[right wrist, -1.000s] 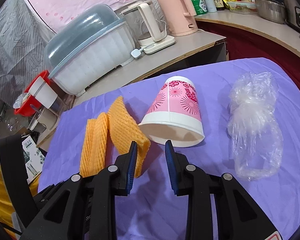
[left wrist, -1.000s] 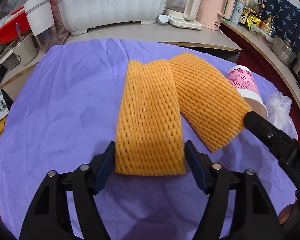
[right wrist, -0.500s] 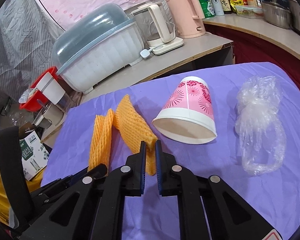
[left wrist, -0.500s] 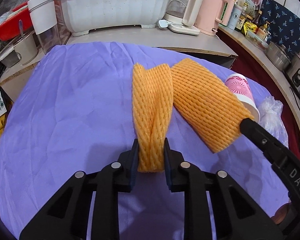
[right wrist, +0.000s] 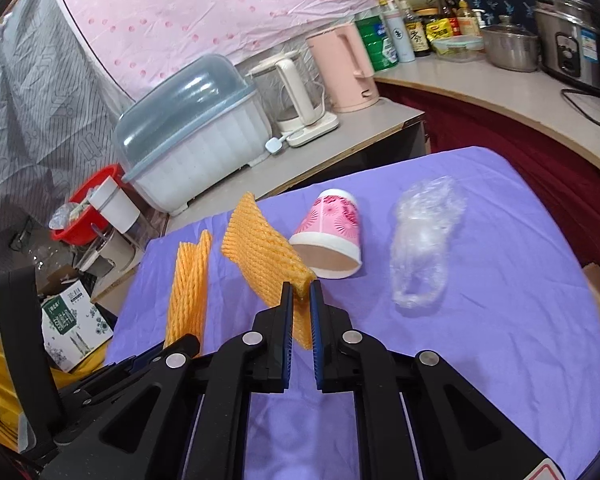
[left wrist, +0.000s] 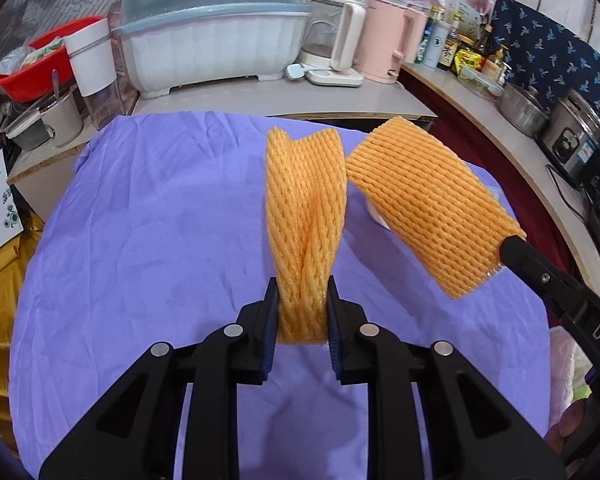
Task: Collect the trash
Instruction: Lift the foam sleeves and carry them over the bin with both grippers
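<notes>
My left gripper point(left wrist: 302, 304) is shut on one orange foam fruit net point(left wrist: 305, 220), squeezed narrow and lifted off the purple tablecloth point(left wrist: 148, 240). My right gripper point(right wrist: 300, 304) is shut on a second orange foam net point(right wrist: 260, 256), also raised; this net point(left wrist: 428, 204) and the right gripper's black finger show at the right of the left wrist view. The left-held net point(right wrist: 188, 292) shows at the left of the right wrist view. A pink paper cup point(right wrist: 330, 236) lies on its side on the cloth. A crumpled clear plastic bag point(right wrist: 420, 240) lies to its right.
Behind the table a counter holds a white dish box with a blue lid point(left wrist: 212, 36), a glass kettle point(left wrist: 332, 52), and a pink kettle point(left wrist: 388, 48). A red basin point(left wrist: 32, 64) and a white cup stand at left. Pots and bottles line the right counter point(right wrist: 512, 48).
Both grippers closed on their foam nets and lifted them off the cloth. The left net went from flat and wide to pinched narrow.
</notes>
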`<state>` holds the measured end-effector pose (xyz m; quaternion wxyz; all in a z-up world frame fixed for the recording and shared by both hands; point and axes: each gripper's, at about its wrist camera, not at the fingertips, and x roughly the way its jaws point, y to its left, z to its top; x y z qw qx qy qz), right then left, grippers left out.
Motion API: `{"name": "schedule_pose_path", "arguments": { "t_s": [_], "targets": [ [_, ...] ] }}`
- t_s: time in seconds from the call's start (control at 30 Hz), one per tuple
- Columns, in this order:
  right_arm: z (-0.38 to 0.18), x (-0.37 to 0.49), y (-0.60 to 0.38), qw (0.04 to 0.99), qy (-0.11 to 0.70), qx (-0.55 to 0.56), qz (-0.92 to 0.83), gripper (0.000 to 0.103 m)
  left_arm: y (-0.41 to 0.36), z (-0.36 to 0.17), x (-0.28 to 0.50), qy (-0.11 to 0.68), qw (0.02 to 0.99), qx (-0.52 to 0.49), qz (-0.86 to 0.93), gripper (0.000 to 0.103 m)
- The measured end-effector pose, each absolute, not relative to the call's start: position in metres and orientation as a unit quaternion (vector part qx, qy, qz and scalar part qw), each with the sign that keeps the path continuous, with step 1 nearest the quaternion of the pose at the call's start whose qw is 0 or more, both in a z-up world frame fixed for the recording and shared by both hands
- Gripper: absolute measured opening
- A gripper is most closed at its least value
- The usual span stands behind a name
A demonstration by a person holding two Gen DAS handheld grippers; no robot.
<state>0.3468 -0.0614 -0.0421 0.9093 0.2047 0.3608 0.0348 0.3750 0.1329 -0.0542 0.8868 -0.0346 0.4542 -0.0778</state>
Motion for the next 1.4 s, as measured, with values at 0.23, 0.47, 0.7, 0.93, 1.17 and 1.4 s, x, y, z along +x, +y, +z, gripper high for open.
{"name": "schedule_pose_path", "arguments": {
  "t_s": [0.23, 0.47, 0.7, 0.93, 1.17, 1.4],
  "targets": [
    [-0.016, 0.298, -0.096, 0.917, 0.336, 0.215, 0.011, 0.009, 0.097, -0.022, 0.333, 0.435, 0.894, -0.013, -0.104, 0.021],
    [0.000, 0.238, -0.146, 0.922, 0.310, 0.229, -0.031, 0.009, 0.047, 0.000, 0.287, 0.422, 0.895, 0.009, -0.141, 0.021],
    [-0.003, 0.171, -0.216, 0.917, 0.294, 0.254, -0.092, 0.009, -0.017, 0.006, 0.239, 0.418, 0.887, 0.041, -0.191, 0.021],
    [-0.017, 0.106, -0.286, 0.904, 0.285, 0.269, -0.169, 0.009, -0.092, 0.003, 0.193, 0.420, 0.870, 0.072, -0.249, 0.021],
    [-0.043, 0.049, -0.347, 0.883, 0.292, 0.274, -0.246, 0.009, -0.163, -0.006, 0.155, 0.426, 0.845, 0.102, -0.307, 0.021],
    [-0.066, 0.022, -0.375, 0.866, 0.302, 0.283, -0.280, 0.009, -0.219, -0.031, 0.135, 0.451, 0.813, 0.123, -0.346, 0.021]
  ]
}}
